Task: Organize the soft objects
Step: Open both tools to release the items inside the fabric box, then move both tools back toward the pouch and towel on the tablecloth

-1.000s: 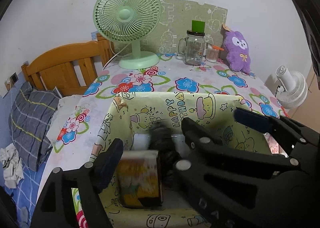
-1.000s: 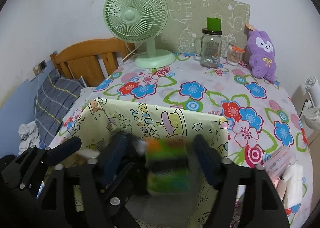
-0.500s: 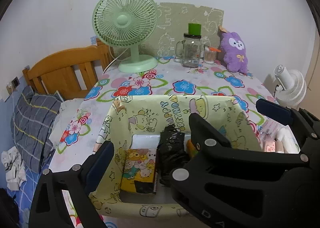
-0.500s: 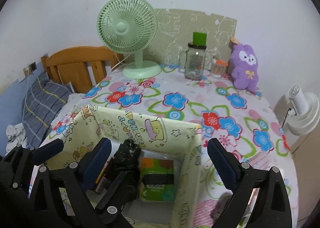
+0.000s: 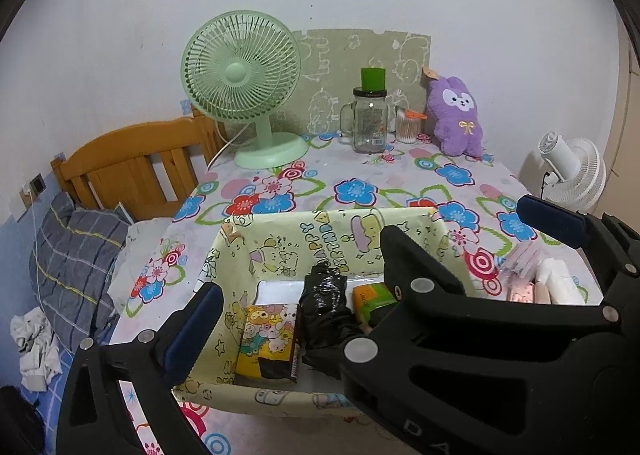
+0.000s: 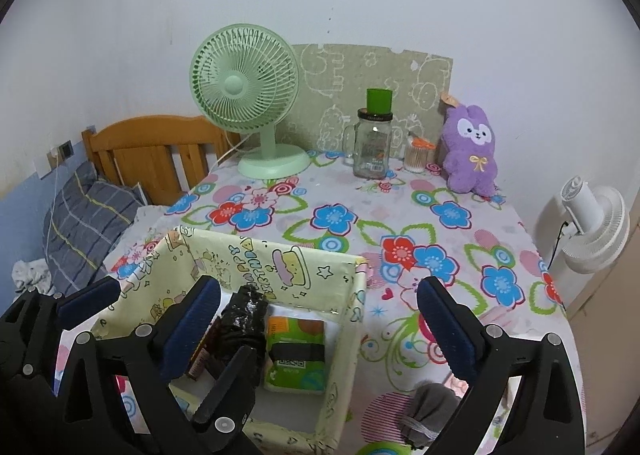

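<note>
Between the spread pads of the right tool (image 6: 318, 317), which have just been opening with nothing pinched, a green tissue pack (image 6: 296, 355) lies in the paper-lined box (image 6: 280, 267). Likewise spread and empty, the left tool (image 5: 368, 275) hangs over a yellow pack (image 5: 268, 343) and black bundle (image 5: 324, 307), packed side by side, presumably tidied. A grey bundle (image 6: 430, 411) waits outside on the counter (image 6: 360, 215), partly hidden.

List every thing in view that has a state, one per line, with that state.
left tongs: open, nothing held, jaws just opened wider
right tongs: open, nothing held, jaws just opened wider
storage box: open-topped, holding three packs
yellow tissue pack: upright in the box
black bag roll: upright between the packs
green tissue pack: leaning in the box
green fan: upright
glass jar: lidded, upright
purple plush: sitting upright
</note>
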`<action>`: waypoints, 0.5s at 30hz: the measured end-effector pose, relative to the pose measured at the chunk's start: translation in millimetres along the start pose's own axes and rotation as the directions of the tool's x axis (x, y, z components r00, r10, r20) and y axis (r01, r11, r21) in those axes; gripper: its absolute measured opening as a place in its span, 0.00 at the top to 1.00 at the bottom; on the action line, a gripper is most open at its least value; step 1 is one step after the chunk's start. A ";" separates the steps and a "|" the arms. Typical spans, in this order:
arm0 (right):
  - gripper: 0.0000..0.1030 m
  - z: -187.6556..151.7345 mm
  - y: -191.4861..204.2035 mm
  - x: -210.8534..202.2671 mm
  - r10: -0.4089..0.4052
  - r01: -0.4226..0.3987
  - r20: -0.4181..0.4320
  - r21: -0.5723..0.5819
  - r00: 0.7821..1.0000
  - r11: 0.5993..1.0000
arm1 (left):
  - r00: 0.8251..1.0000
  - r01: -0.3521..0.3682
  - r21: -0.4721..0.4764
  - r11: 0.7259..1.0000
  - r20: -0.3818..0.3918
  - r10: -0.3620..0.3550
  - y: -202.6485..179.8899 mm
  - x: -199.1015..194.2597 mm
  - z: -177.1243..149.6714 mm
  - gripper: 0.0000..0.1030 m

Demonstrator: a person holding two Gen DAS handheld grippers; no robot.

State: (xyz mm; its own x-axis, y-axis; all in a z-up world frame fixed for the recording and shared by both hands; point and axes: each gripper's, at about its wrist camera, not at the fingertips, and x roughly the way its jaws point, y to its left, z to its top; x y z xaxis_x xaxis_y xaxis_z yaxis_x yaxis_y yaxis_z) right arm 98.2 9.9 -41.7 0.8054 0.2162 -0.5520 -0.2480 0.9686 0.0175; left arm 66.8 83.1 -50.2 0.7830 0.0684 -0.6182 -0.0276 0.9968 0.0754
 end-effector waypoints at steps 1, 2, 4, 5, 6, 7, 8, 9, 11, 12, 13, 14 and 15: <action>0.03 -0.1 -1.7 -2.6 -0.001 0.001 0.004 0.002 1.000 1.000 | 1.000 0.001 0.002 1.000 0.004 -0.001 -2.2 -2.2 0.3 0.01; 0.03 -0.3 -3.5 -5.1 -0.002 0.002 0.008 0.003 1.000 1.000 | 1.000 0.003 0.004 1.000 0.008 -0.003 -4.0 -4.2 0.2 0.01; 0.03 -1.0 -6.5 -10.5 -0.005 0.005 0.018 0.003 1.000 1.000 | 1.000 0.008 0.004 1.000 0.022 -0.008 -8.0 -8.5 -0.2 0.01; 0.02 -1.3 -8.2 -13.8 -0.009 0.009 0.025 0.001 1.000 1.000 | 1.000 0.008 0.004 1.000 0.027 -0.008 -10.0 -10.5 -0.5 0.01; 0.02 -1.3 -9.8 -15.6 -0.010 0.010 0.029 0.001 1.000 1.000 | 0.999 0.008 0.004 1.000 0.031 -0.009 -11.9 -12.4 -0.6 0.01; 0.01 -1.7 -12.2 -19.2 -0.013 0.013 0.035 0.002 0.999 1.000 | 0.999 0.009 0.006 1.000 0.034 -0.009 -14.0 -14.0 -0.5 0.01; 0.01 -2.3 -14.2 -21.9 -0.016 0.016 0.040 0.005 0.999 1.000 | 0.999 0.009 0.009 1.000 0.038 -0.010 -16.9 -16.4 -0.3 0.01; 0.00 -2.9 -16.4 -24.8 -0.018 0.018 0.047 0.008 0.999 1.000 | 0.999 0.008 0.011 1.000 0.044 -0.009 -19.4 -18.4 -0.2 0.01; 0.00 -3.9 -20.9 -30.3 -0.023 0.023 0.057 0.012 0.998 1.000 | 0.999 0.008 0.014 1.000 0.050 -0.008 -23.5 -21.5 0.3 0.00; 0.00 -4.2 -22.5 -31.8 -0.024 0.023 0.059 0.014 0.998 1.000 | 0.999 0.008 0.016 1.000 0.052 -0.009 -25.7 -23.2 0.0 0.00; 0.00 -4.9 -25.0 -34.3 -0.026 0.025 0.062 0.015 0.998 1.000 | 0.998 0.010 0.017 1.000 0.054 -0.011 -28.0 -24.5 -0.2 0.00; 0.00 -5.6 -27.2 -36.5 -0.029 0.028 0.064 0.017 0.998 0.999 | 0.998 0.011 0.019 1.000 0.056 -0.013 -30.7 -26.0 -0.5 0.00; 0.00 -6.3 -29.5 -38.6 -0.032 0.030 0.066 0.018 0.997 0.999 | 0.998 0.013 0.020 1.000 0.057 -0.014 -32.4 -27.2 -1.0 0.00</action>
State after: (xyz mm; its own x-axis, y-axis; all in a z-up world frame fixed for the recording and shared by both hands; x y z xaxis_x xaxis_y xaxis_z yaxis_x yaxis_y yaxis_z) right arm 71.1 -27.7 -26.2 0.8466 0.1932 -0.4960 -0.2136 0.9768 0.0159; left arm 45.8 49.0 -36.6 0.8177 0.0520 -0.5732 -0.0051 0.9965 0.0831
